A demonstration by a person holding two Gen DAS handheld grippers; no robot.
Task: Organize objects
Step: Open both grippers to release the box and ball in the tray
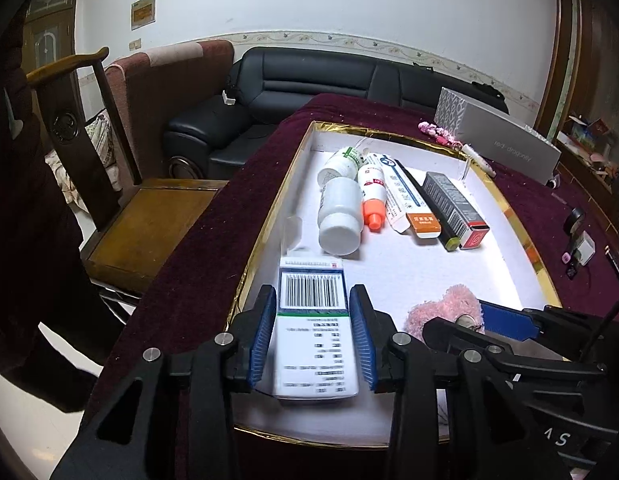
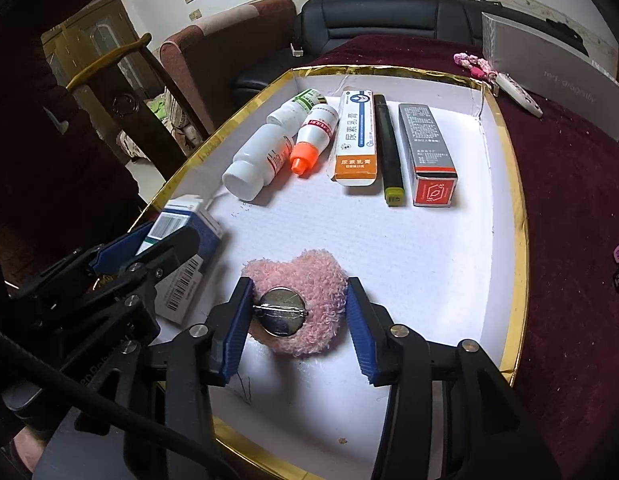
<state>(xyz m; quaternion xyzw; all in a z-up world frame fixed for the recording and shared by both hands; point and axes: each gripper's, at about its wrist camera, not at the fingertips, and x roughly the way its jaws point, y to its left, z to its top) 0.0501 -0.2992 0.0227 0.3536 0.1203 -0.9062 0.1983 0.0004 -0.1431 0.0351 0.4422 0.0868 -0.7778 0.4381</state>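
A gold-rimmed white tray (image 1: pixel 505 204) (image 2: pixel 517 208) lies on a maroon cloth. My left gripper (image 1: pixel 313 312) is shut on a white and blue medicine box (image 1: pixel 314 320), also in the right wrist view (image 2: pixel 189 236), held at the tray's near left. My right gripper (image 2: pixel 299 306) straddles a pink fluffy heart brooch (image 2: pixel 313 280) with a metal pin back; its pads touch or nearly touch the fluff. The brooch shows in the left wrist view (image 1: pixel 445 312). At the tray's far end lie two white bottles (image 2: pixel 257 160), an orange-capped bottle (image 2: pixel 315 132), an ointment box (image 2: pixel 355 136), a black pen (image 2: pixel 387 148) and a grey box (image 2: pixel 425 148).
A long grey box (image 1: pixel 505 136) and a pink beaded charm (image 1: pixel 441 134) lie beyond the tray on the cloth. Small dark items (image 1: pixel 577 240) lie to the right. A wooden chair (image 1: pixel 121 208) and a black sofa (image 1: pixel 309 84) stand past the table's left edge.
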